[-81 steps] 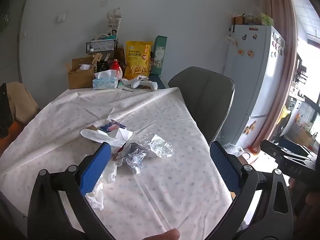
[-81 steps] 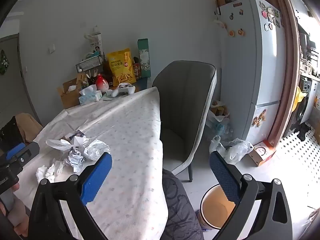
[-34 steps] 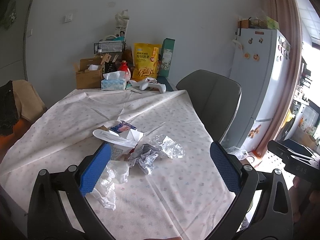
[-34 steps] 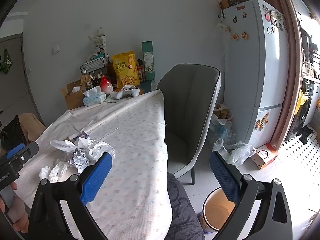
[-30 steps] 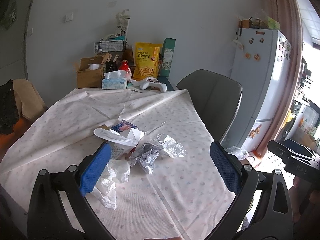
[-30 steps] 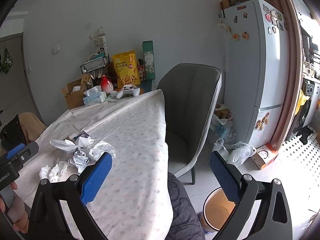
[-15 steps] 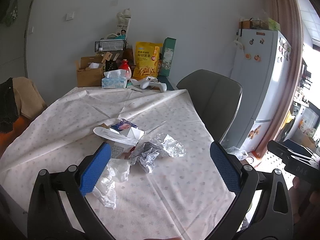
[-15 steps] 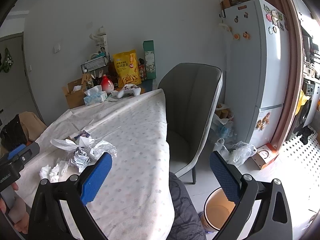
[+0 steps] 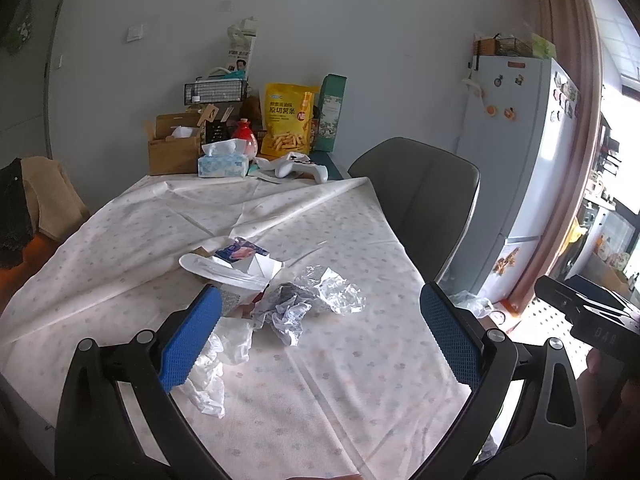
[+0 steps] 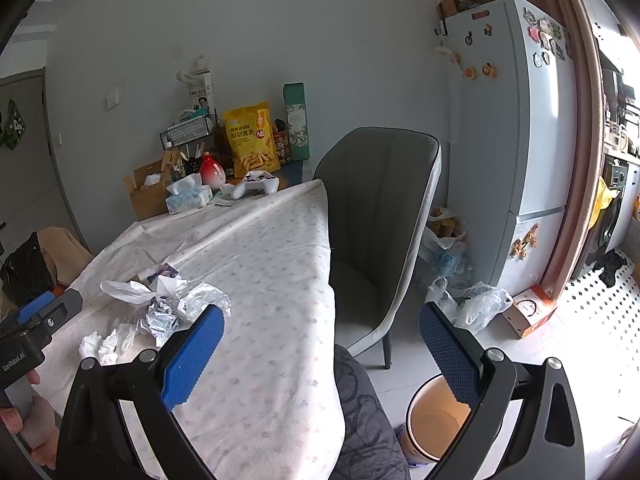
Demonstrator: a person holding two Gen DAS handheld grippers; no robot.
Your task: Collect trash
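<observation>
A heap of trash lies on the near part of the table: crumpled clear and printed plastic wrappers (image 9: 304,304) (image 10: 176,308), a white plastic bag with a torn white carton (image 9: 236,266), and white crumpled tissues (image 9: 216,360) (image 10: 108,342). My left gripper (image 9: 316,336) hangs open just above and in front of the heap, holding nothing. My right gripper (image 10: 320,354) is open too, over the table's right edge, well to the right of the trash. An orange-lined bin (image 10: 438,420) stands on the floor under its right finger.
A dotted white tablecloth (image 9: 312,232) covers the table. At the far end stand a tissue box (image 9: 222,162), cardboard box (image 9: 174,148), yellow snack bag (image 9: 288,120) and game controller (image 9: 300,168). A grey chair (image 10: 380,216) stands to the right, a fridge (image 10: 516,128) behind, plastic bags (image 10: 476,304) on the floor.
Both views have shifted slightly; the left gripper has drawn back and risen a little, so the trash heap sits a bit farther in. Neither gripper has opened, shut or touched anything.
</observation>
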